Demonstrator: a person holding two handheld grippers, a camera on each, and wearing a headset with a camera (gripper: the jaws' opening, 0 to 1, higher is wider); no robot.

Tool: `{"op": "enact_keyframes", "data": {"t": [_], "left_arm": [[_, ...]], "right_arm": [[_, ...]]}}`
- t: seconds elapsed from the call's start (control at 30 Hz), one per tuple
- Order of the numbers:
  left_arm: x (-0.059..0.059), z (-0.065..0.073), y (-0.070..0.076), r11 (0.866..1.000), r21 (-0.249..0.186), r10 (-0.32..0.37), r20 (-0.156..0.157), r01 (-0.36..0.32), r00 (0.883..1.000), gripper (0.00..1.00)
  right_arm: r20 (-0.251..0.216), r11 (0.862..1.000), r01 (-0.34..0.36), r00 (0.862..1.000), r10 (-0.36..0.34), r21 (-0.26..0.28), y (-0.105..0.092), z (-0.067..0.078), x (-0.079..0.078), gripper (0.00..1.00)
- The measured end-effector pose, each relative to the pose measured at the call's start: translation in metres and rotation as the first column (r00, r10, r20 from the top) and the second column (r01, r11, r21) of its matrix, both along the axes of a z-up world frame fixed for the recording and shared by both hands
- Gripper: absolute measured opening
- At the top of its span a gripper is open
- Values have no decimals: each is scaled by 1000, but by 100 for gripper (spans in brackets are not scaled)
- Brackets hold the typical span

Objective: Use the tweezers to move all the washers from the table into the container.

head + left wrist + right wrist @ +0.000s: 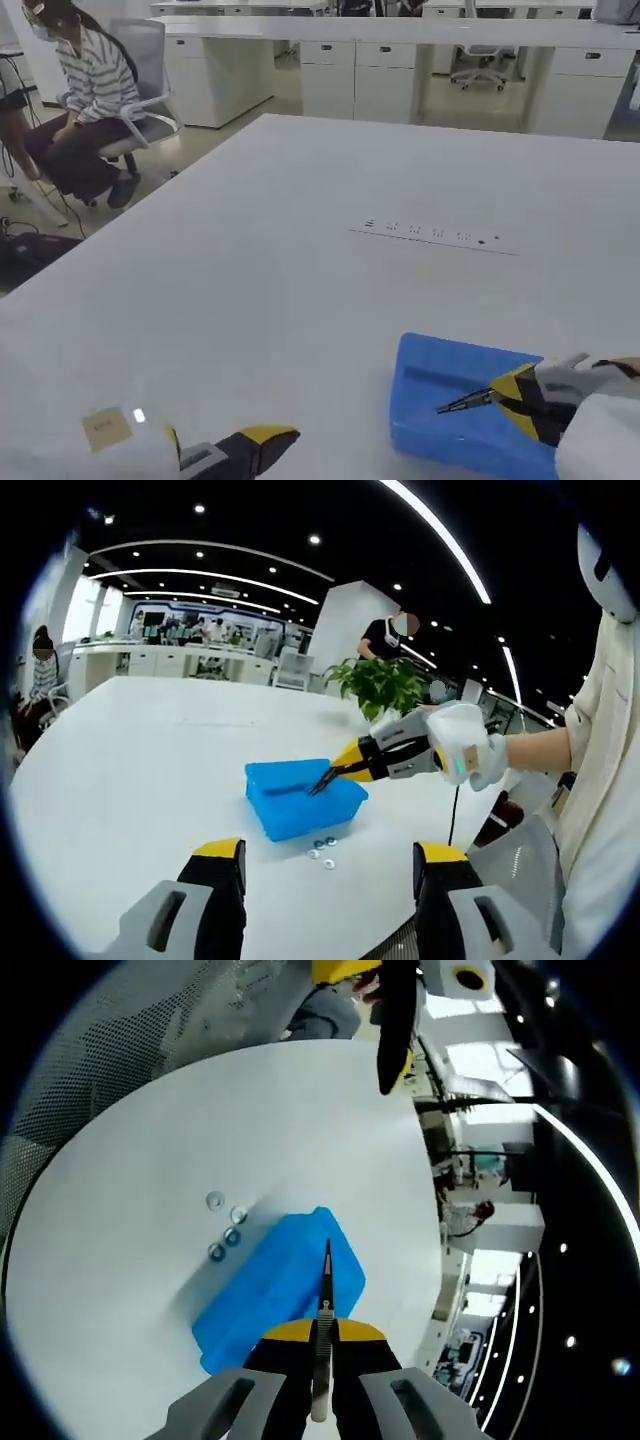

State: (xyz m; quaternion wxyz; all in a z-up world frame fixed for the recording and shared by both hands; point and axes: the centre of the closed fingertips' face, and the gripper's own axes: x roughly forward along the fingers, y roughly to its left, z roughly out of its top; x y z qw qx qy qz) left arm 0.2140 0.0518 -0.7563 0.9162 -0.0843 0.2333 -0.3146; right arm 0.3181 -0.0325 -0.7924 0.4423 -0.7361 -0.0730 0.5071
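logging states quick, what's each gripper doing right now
Left gripper: open, holding nothing.
Right gripper: shut on the slim black metal tweezers, over the blue plastic container.

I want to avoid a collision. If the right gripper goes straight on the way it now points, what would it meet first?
Probably the blue container: the tweezers in the right gripper point down into it. Depth is unclear; the washers lie beside that line.

Tweezers (327, 1280) in the right gripper (322, 1335), tips above blue container (260, 1295), washers (232, 1237) beside it
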Motion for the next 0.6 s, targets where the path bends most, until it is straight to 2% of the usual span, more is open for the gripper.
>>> {"op": "enact_keyframes", "data": {"t": [0.07, 0.13, 0.17, 0.2, 0.23, 0.27, 0.3, 0.33, 0.37, 0.4, 0.43, 0.47, 0.5, 0.53, 0.57, 0.6], "left_arm": [[2, 0, -7, 999, -1, -51, -26, 51, 998, 60], [3, -5, -13, 994, 6, -106, -76, 107, 991, 54], [5, -9, -17, 991, -1, -130, -123, 131, 984, 52], [6, -10, -21, 988, -8, -156, -140, 157, 978, 53], [8, -11, -25, 980, 7, -196, -145, 199, 970, 52], [9, -12, -28, 973, 23, -224, -157, 231, 962, 49], [10, -12, -30, 967, 32, -245, -164, 253, 956, 43], [12, -10, -36, 955, 42, -284, -168, 294, 944, 39], [13, -10, -37, 950, 45, -297, -184, 310, 937, 37], [18, -8, -41, 946, 44, -309, -188, 322, 932, 35], [21, -7, -42, 946, 40, -309, -198, 322, 930, 35], [27, -4, -45, 948, 25, -306, -200, 317, 931, 35], [30, -2, -47, 948, 10, -310, -206, 319, 928, 34], [33, 1, -52, 949, -26, -311, -224, 314, 923, 32], [38, 2, -55, 951, -31, -308, -225, 309, 924, 30], [40, 2, -59, 948, -30, -316, -226, 317, 922, 29]], "right_arm": [[30, 1000, -26, 999, 26, -17, -2, 1, -7, 1], [95, 995, -83, 991, 89, -62, -3, 3, -15, 1], [132, 988, -124, 982, 136, -93, -4, 2, -22, 1], [149, 982, -153, 974, 169, -114, -4, 2, -27, 1], [164, 973, -182, 965, 204, -141, -5, 0, -32, 1], [193, 961, -213, 950, 246, -179, -7, -1, -38, 1], [212, 950, -246, 935, 286, -194, -6, -1, -43, 1], [225, 928, -286, 914, 339, -237, -7, -4, -51, 1], [221, 912, -309, 902, 371, -269, -9, -8, -56, 1], [216, 886, -356, 878, 426, -297, -9, -11, -65, 1], [216, 864, -384, 860, 463, -326, -10, -14, -70, 1], [210, 834, -414, 836, 507, -366, -11, -18, -75, 1], [217, 795, -449, 798, 562, -408, -12, -20, -81, 1], [216, 768, -470, 774, 595, -435, -12, -22, -84, 1], [208, 743, -491, 752, 625, -456, -13, -24, -87, 1], [206, 723, -500, 736, 645, -477, -13, -25, -88, 1]]}}
